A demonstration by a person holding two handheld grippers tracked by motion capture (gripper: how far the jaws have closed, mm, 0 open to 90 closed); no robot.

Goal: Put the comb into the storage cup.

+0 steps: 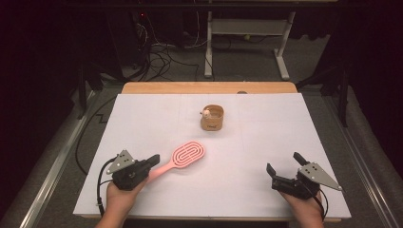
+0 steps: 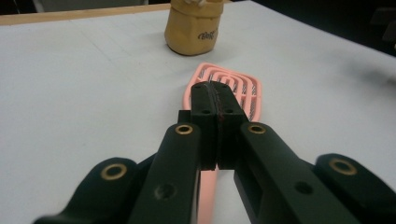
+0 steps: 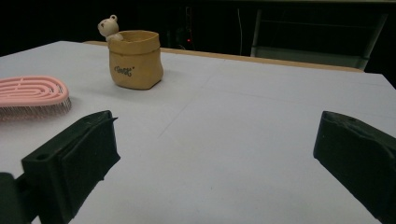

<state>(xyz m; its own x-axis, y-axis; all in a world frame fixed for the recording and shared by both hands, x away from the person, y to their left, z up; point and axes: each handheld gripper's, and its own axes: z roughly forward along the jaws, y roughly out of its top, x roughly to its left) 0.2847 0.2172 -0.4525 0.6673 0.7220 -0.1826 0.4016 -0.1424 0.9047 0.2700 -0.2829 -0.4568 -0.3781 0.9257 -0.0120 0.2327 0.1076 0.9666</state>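
Observation:
A pink hairbrush [image 1: 188, 154] lies flat on the white table top [image 1: 266, 128], its handle running down-left toward my left gripper [image 1: 153, 160]. In the left gripper view the jaws are shut, pad against pad [image 2: 217, 100]; the pink handle runs beneath them and the brush head [image 2: 243, 88] lies just beyond the tips. I see nothing pinched between the pads. My right gripper [image 1: 284, 162] rests at the near right with jaws wide open and nothing between them [image 3: 217, 140]. The brush [image 3: 32, 93] lies off to its left.
A small tan pouch [image 1: 212, 118] with a little bear figure [image 3: 108, 25] peeking over its rim stands at the middle back of the table. The wooden table edge [image 1: 209, 87] runs behind it. A cable trails from each gripper.

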